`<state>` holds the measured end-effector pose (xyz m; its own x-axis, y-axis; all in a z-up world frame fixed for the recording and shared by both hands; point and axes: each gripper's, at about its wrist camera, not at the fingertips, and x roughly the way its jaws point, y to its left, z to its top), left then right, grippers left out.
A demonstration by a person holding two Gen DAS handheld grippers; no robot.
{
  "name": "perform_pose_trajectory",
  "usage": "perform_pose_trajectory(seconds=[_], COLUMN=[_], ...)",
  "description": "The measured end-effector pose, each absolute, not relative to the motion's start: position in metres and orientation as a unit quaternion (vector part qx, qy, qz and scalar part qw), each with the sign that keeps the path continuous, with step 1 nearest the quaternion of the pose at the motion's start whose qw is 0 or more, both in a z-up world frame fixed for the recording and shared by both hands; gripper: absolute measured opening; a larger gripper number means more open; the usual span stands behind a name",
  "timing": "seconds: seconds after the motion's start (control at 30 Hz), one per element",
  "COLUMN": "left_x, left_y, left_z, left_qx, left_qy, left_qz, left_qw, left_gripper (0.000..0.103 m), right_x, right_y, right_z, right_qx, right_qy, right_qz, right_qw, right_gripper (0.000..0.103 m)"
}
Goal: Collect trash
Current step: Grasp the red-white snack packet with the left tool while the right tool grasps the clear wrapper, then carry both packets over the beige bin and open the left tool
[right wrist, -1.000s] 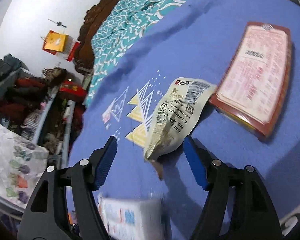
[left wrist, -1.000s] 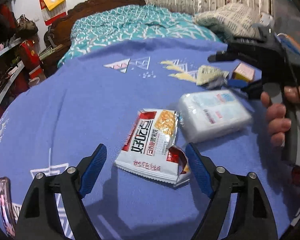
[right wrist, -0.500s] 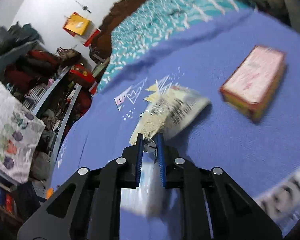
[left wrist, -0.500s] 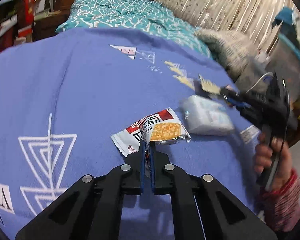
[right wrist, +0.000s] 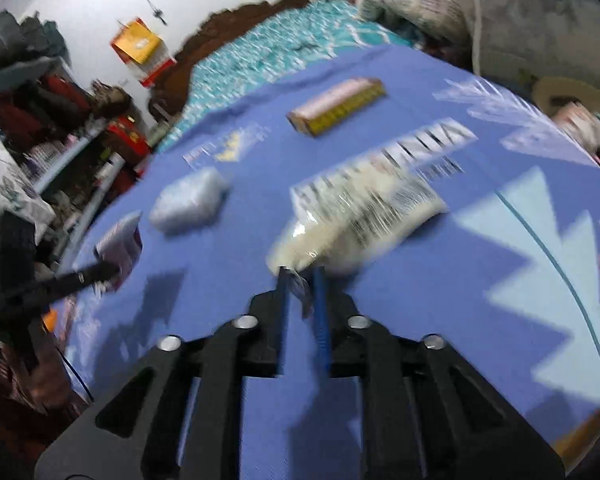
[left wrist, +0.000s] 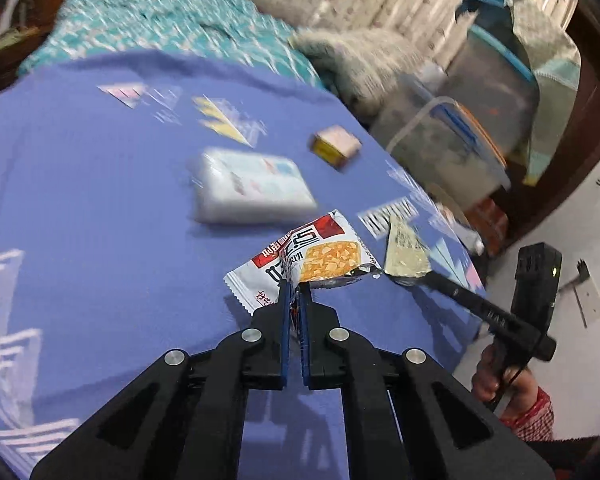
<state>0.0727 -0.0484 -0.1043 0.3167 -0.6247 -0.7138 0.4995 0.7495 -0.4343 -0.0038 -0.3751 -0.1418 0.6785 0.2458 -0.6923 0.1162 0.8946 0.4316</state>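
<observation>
We look along two hand-held grippers over a bed spread with a blue blanket (left wrist: 80,208). In the left wrist view, going left to right, a white tissue pack (left wrist: 252,186) lies flat on the blanket, and a small pink and yellow box (left wrist: 335,146) sits beyond it. At centre our left gripper (left wrist: 294,294) has its jaws pressed tight on the near edge of a red and white snack wrapper (left wrist: 312,258), which it holds above the blanket. Only this view shows clear plastic storage bins (left wrist: 440,152) off the bed's far side, and at far right the person's right hand (left wrist: 496,376) on the other tool's handle. In the right wrist view, blurred by motion, the left tool shows only as a dark bar at far left, with the tissue pack (right wrist: 188,202) just right of it. At centre our right gripper (right wrist: 300,284) has jaws opening, set narrowly apart, with the crinkled end of a pale barcode-printed wrapper (right wrist: 364,208) between them. Only this view shows cluttered shelves (right wrist: 60,120) at far left.
</observation>
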Motion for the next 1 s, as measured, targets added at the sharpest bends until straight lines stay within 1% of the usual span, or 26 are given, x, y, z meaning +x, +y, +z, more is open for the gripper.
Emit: perform_pose_trajectory(seconds=[0.03,0.07,0.13,0.2,0.37,0.47,0.53,0.77,0.83,0.87,0.93,0.97,1.0], left_x=[0.073,0.073,0.076,0.076,0.086,0.094,0.099,0.109,0.110,0.109,0.108,0.108,0.109], left_y=[-0.061,-0.071,-0.087,-0.106,-0.157,-0.180,-0.195,-0.215,-0.220,-0.222,-0.225,-0.226,-0.228], left_z=[-0.107,-0.109,-0.113,-0.115,-0.122,-0.128,-0.139,-0.150,-0.152,-0.152,-0.153,-0.154,-0.154], left_qx=[-0.062,-0.055,-0.043,-0.034,-0.012,0.000,0.001,-0.015,-0.018,-0.019,-0.023,-0.027,-0.030], left_qy=[0.478,0.481,0.485,0.490,0.501,0.510,0.530,0.564,0.570,0.571,0.575,0.577,0.579], left_qz=[-0.358,-0.364,-0.375,-0.392,-0.410,-0.411,-0.414,-0.436,-0.441,-0.444,-0.450,-0.452,-0.453], left_qw=[0.800,0.796,0.789,0.778,0.762,0.755,0.740,0.701,0.693,0.690,0.683,0.680,0.677], left_gripper=[0.004,0.004,0.004,0.004,0.004,0.004,0.004,0.004,0.004,0.004,0.004,0.004,0.004], right_x=[-0.011,-0.015,-0.016,-0.017,-0.011,-0.004,0.001,0.012,0.012,0.011,0.007,0.006,0.004], right_y=[-0.375,-0.375,-0.375,-0.379,-0.382,-0.376,-0.373,-0.377,-0.382,-0.386,-0.396,-0.403,-0.409], right_z=[-0.142,-0.142,-0.140,-0.140,-0.137,-0.135,-0.134,-0.137,-0.138,-0.139,-0.144,-0.147,-0.151], right_qx=[0.228,0.219,0.208,0.225,0.244,0.237,0.227,0.234,0.244,0.254,0.287,0.310,0.330], right_qy=[0.383,0.377,0.380,0.377,0.371,0.372,0.372,0.366,0.362,0.359,0.352,0.351,0.348], right_qz=[0.045,0.032,0.021,0.026,0.036,0.039,0.039,0.054,0.057,0.059,0.067,0.077,0.084], right_qw=[0.894,0.899,0.901,0.898,0.895,0.897,0.899,0.899,0.898,0.896,0.888,0.881,0.873], right_gripper=[0.071,0.081,0.079,0.077,0.077,0.077,0.078,0.076,0.072,0.067,0.055,0.041,0.030])
